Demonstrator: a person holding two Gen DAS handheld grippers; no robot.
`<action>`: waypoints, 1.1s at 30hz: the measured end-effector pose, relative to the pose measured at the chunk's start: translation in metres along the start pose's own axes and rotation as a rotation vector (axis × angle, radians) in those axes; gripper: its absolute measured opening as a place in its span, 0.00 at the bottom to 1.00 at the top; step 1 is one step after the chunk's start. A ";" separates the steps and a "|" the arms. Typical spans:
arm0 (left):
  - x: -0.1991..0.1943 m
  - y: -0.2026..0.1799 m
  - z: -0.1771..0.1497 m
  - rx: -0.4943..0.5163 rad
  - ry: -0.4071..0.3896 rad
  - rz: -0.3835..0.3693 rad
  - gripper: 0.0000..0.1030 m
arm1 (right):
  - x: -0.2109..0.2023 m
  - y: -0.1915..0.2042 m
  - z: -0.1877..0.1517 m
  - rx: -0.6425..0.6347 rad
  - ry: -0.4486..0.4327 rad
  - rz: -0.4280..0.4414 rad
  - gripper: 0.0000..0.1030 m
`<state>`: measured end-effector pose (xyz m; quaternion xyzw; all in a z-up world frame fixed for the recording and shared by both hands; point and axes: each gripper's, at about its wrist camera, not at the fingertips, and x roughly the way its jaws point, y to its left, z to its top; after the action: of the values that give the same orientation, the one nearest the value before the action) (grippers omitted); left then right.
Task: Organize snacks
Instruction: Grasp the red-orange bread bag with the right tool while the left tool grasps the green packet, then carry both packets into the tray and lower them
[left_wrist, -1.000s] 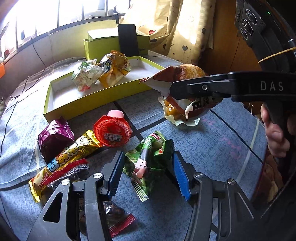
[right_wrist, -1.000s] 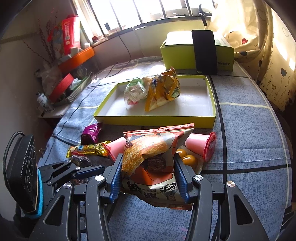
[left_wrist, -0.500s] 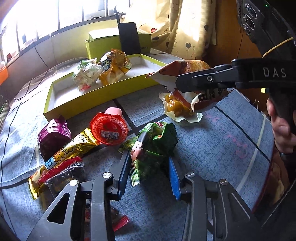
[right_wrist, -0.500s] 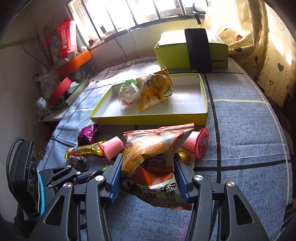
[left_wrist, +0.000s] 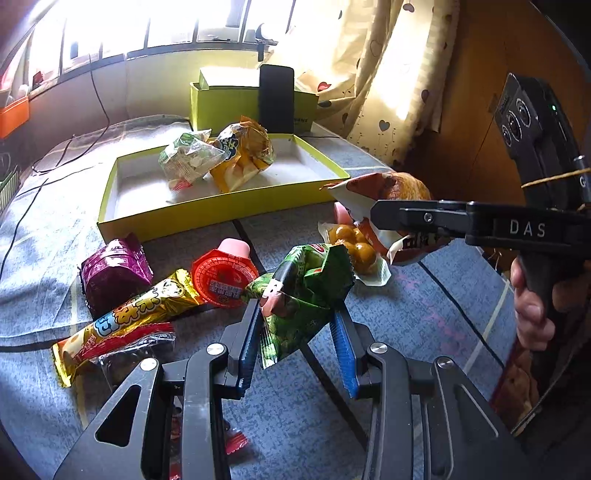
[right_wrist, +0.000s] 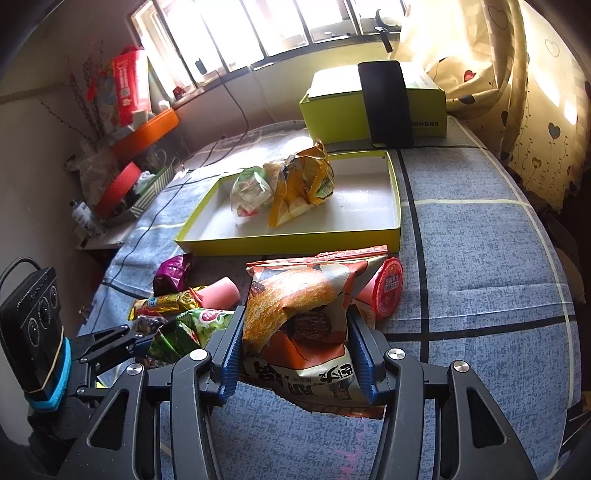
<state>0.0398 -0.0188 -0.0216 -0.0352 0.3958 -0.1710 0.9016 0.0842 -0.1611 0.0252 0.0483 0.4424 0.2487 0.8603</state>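
Observation:
My left gripper (left_wrist: 295, 314) is closing its jaws, and its blue pads press both sides of a green snack packet (left_wrist: 310, 280), which stands crumpled and tipped up off the blue cloth. The same packet (right_wrist: 192, 328) shows at the lower left of the right wrist view. My right gripper (right_wrist: 295, 321) is shut on an orange and white snack bag (right_wrist: 295, 295), held above the cloth; from the left wrist view this gripper (left_wrist: 380, 214) appears side-on at the right. Beyond both lies a yellow-green tray (left_wrist: 207, 210) with a clear packet (left_wrist: 188, 158) and a yellow packet (left_wrist: 243, 155) inside.
Loose on the cloth lie a red-lidded jelly cup (left_wrist: 223, 277), a purple packet (left_wrist: 114, 271), a long yellow bar (left_wrist: 125, 317), a packet of yellow balls (left_wrist: 354, 247) and a second jelly cup (right_wrist: 388, 291). A green box with a black phone (left_wrist: 277, 99) stands behind the tray.
The left jaws went from wide open around the flat green packet to pressed on it, and the packet has tipped up. The right gripper kept its bag in about the same place.

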 end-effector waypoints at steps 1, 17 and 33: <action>-0.001 0.001 0.001 -0.011 -0.003 -0.002 0.37 | 0.000 0.000 0.000 -0.001 0.000 0.001 0.49; -0.010 0.019 0.030 -0.116 -0.071 0.037 0.37 | 0.007 0.008 0.017 -0.040 -0.017 0.019 0.49; 0.000 0.047 0.069 -0.161 -0.113 0.096 0.37 | 0.023 0.011 0.054 -0.089 -0.036 0.024 0.49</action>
<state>0.1028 0.0205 0.0166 -0.0983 0.3580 -0.0931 0.9238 0.1340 -0.1328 0.0442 0.0199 0.4150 0.2774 0.8663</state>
